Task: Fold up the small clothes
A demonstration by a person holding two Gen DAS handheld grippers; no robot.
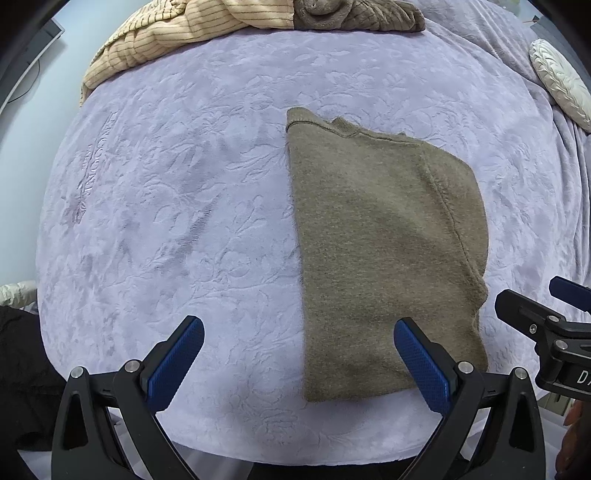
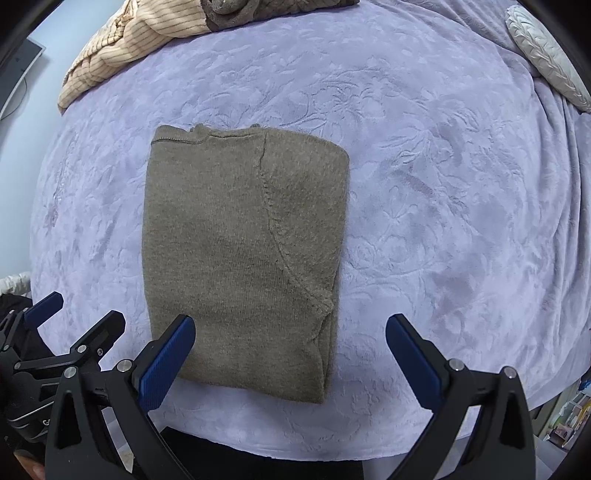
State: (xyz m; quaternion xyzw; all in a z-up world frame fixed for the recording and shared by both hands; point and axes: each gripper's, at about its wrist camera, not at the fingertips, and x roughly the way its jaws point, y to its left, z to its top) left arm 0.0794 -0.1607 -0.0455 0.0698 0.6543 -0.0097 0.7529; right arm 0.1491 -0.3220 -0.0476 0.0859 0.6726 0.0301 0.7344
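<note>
An olive-brown knit garment (image 1: 384, 251) lies flat on the lilac bedspread (image 1: 184, 206), folded into a long rectangle with a seam showing on top. It also shows in the right wrist view (image 2: 240, 251). My left gripper (image 1: 299, 328) is open and empty, above the garment's near left edge. My right gripper (image 2: 291, 328) is open and empty, above the garment's near right edge. Each gripper shows at the edge of the other's view: the right one (image 1: 546, 314) and the left one (image 2: 74, 314).
A pile of striped cream and brown clothes (image 1: 229, 22) lies at the far edge of the bed. A white textured cushion (image 1: 561, 81) rests at the far right. The bed's near edge (image 2: 295, 448) runs just below the grippers.
</note>
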